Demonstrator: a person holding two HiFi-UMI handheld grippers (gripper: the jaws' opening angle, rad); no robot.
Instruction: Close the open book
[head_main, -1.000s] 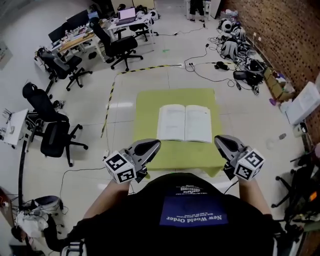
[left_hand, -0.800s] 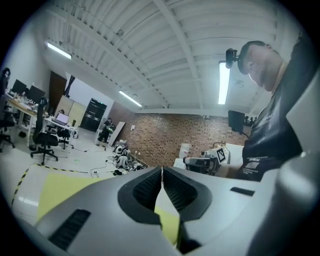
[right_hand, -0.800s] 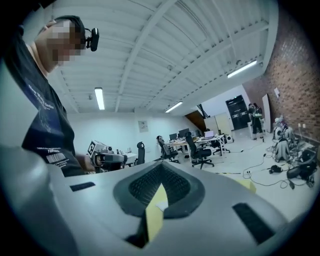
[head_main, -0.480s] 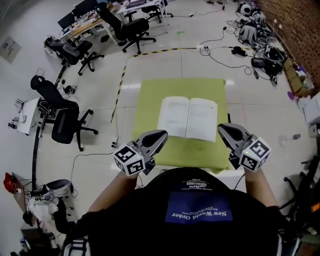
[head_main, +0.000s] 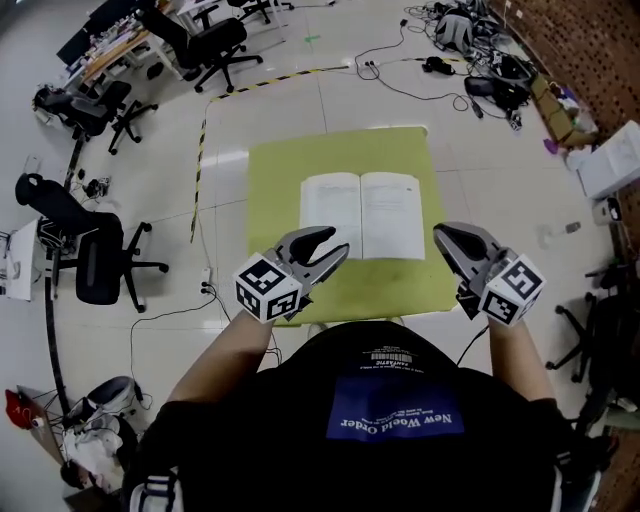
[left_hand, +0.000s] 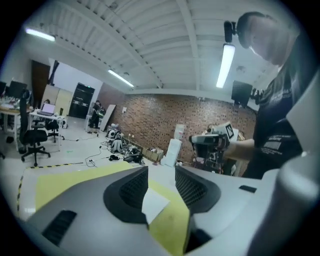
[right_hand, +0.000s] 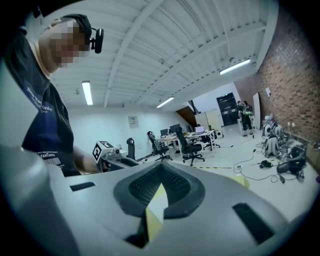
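An open book (head_main: 362, 215) lies flat, pages up, on a small table with a yellow-green cover (head_main: 280, 180). My left gripper (head_main: 335, 246) hovers over the table's near part, just before the book's near-left corner. Its jaws have just been opening and stand apart with nothing between them. In the left gripper view (left_hand: 161, 172) a white corner of the book (left_hand: 154, 205) shows beyond the gap. My right gripper (head_main: 443, 238) is shut and empty at the book's near-right corner. In the right gripper view (right_hand: 161, 167) its tips meet.
Black office chairs (head_main: 85, 265) stand on the floor at the left and far left. Cables and bags (head_main: 470, 60) lie along the brick wall at the far right. A yellow-black tape line (head_main: 200, 150) runs past the table's left side. White boxes (head_main: 612, 160) sit at the right.
My left gripper has moved forward over the table towards the book's near-left corner, and its jaws have parted. The right gripper has shifted forward slightly and stays shut.
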